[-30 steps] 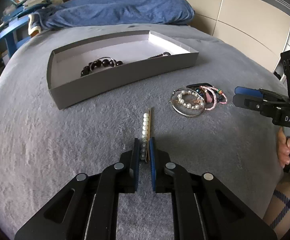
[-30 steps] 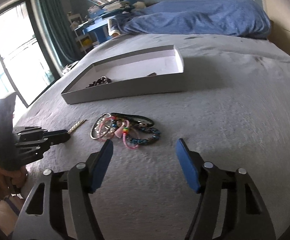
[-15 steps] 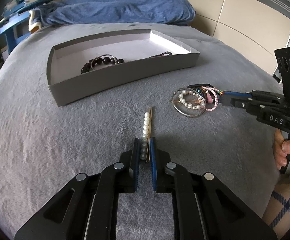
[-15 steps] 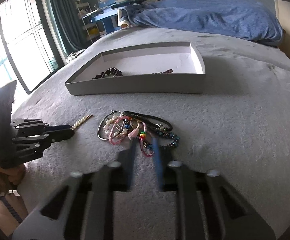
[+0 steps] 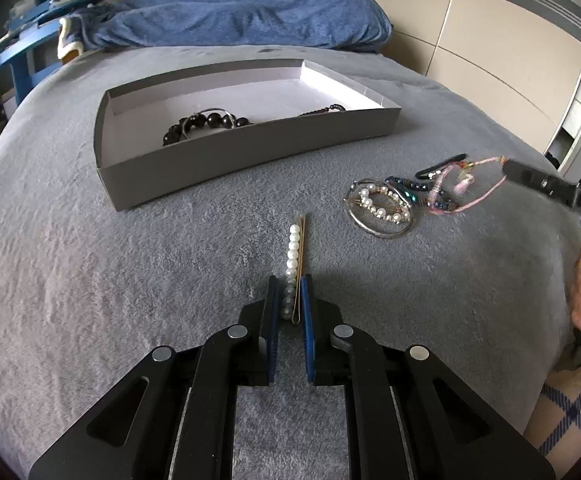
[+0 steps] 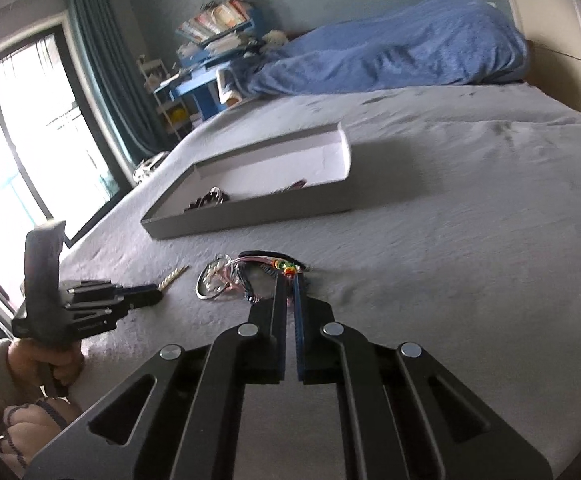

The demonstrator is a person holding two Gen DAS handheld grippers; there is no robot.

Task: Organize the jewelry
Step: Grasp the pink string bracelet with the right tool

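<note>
Left tongs (image 5: pixel 289 296): clenched on your pearl hairpin (image 5: pixel 295 256), gripping its near end.
Hairpin axis: runs straight ahead from the tips, toward the grey tray (image 5: pixel 250 148) lying beyond on the bed (image 5: pixel 90 280).
Right side, same view: your right tongs (image 5: pixel 506 167) pull a pink cord bracelet (image 5: pixel 478 196) up off the tangled jewelry pile (image 5: pixel 402 204).
Writing: "DAS" on that gripper body.
Right wrist view: right tongs (image 6: pixel 289 280) pinched shut on the bracelet cord (image 6: pixel 282 266).
Tray (image 6: pixel 258 216): ahead and slightly left of your tips, beads already inside.
Nearer hand: hard to call.
</note>
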